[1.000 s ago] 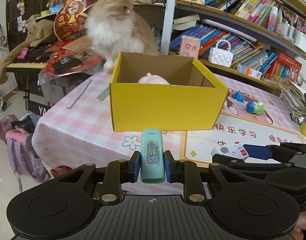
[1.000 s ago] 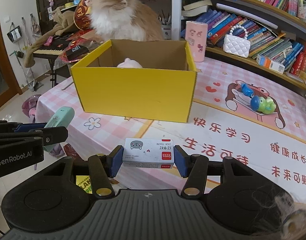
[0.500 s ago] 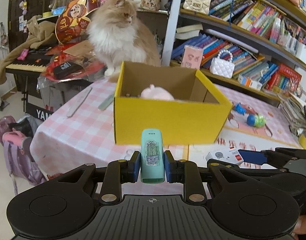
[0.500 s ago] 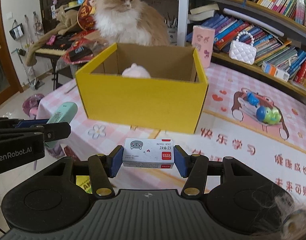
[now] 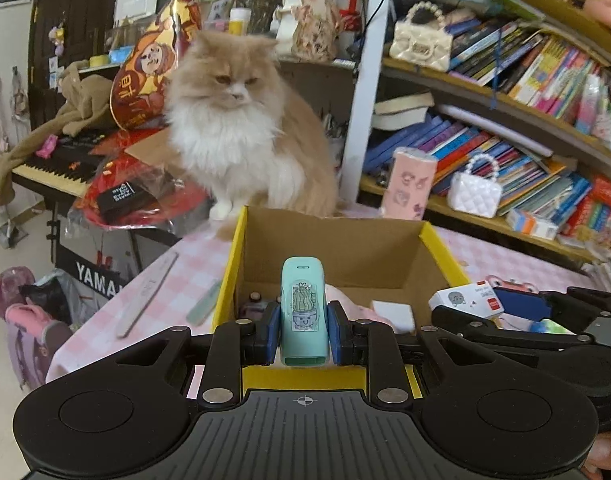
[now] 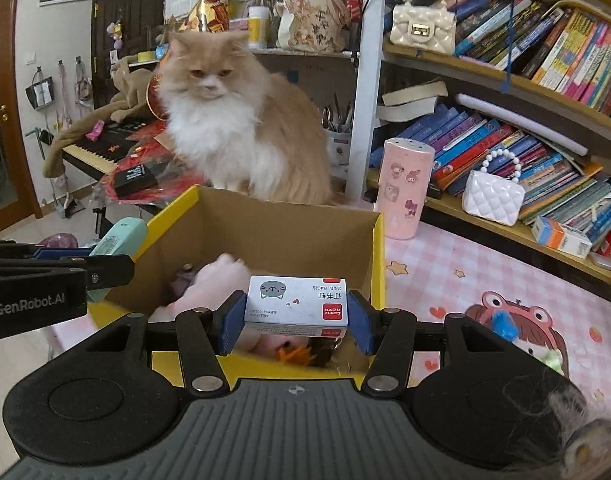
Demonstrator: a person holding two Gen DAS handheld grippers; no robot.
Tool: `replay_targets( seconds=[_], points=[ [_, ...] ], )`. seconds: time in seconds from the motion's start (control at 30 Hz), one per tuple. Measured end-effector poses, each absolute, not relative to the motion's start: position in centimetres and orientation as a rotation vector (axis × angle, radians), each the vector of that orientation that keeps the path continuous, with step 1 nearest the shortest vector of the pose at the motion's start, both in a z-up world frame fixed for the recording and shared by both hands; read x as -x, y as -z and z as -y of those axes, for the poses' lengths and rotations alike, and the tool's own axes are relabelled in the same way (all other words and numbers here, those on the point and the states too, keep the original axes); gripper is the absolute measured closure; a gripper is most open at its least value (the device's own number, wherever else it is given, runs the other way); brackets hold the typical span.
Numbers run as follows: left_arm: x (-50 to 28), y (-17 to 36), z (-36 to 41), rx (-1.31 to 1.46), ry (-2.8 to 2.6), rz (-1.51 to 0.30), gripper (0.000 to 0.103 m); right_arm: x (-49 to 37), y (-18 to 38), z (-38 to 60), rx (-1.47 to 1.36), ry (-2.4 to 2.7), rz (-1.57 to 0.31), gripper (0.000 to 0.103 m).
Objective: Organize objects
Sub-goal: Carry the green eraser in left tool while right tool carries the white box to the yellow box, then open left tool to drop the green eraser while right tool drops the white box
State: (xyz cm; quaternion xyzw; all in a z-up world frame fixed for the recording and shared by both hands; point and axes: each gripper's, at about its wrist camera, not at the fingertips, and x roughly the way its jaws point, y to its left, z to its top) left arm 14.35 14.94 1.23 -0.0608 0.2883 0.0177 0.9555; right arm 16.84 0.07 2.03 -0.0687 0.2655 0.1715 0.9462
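Bookshelves fill the right of both views, and a long-haired cat (image 5: 241, 136) sits at upper centre behind a yellow box (image 5: 229, 280) on a pink checked tabletop (image 5: 173, 280). Left hand-held gripper (image 5: 303, 328): clamped on a mint stapler (image 5: 303, 312) that stands upright in the lower centre of the frame, its long axis pointing away toward the open box just beyond and below it. Right hand-held gripper (image 6: 296, 316): clamped on a small white staple box (image 6: 297, 300), held crosswise with its long axis left to right, above the near wall of the yellow box. Both loads appear poised over the opening, neither hand-held gripper clearly nearer; a downward release would likely drop each inside, where a pink soft toy (image 6: 221, 276) already lies.

Legible writing: "GenRobot.AI" on the left hand-held gripper in the right view; "YAMA…" on the keyboard (image 5: 57, 168) stand at lower left; "Comix" and inverted Chinese characters on the staple box; a cactus sticker on the stapler.
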Motion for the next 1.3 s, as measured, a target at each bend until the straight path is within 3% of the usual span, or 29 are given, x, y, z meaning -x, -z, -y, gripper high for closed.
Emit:
replay_targets(
  seconds=[0.53, 0.9, 0.97, 1.13, 1.3],
  points=[
    [-19.9, 2.9, -13.9, 0.078, -0.073, -0.773, 0.08, -24.3, 2.4, -1.4, 0.217, -0.483, -0.695, 0.051],
    [-20.3, 3.2, -14.0, 0.08, -0.073, -0.769, 0.077, -25.0, 2.8, -2.4, 0.281, -0.487, -0.694, 0.05],
    [-20.2, 2.9, -14.3, 0.094, -0.075, -0.769, 0.072, -25.1, 2.7, -2.4, 0.265, -0.473, -0.705, 0.05],
    [-18.7, 1.3, -15.1, 0.121, -0.086, -0.709, 0.042, -24.0, 1.5, -1.6, 0.216, -0.43, -0.674, 0.047],
    [-16.6, -0.2, -15.7, 0.144, -0.088, -0.647, 0.031, -22.2, 0.1, -1.3, 0.175, -0.39, -0.626, 0.045]
  ],
)
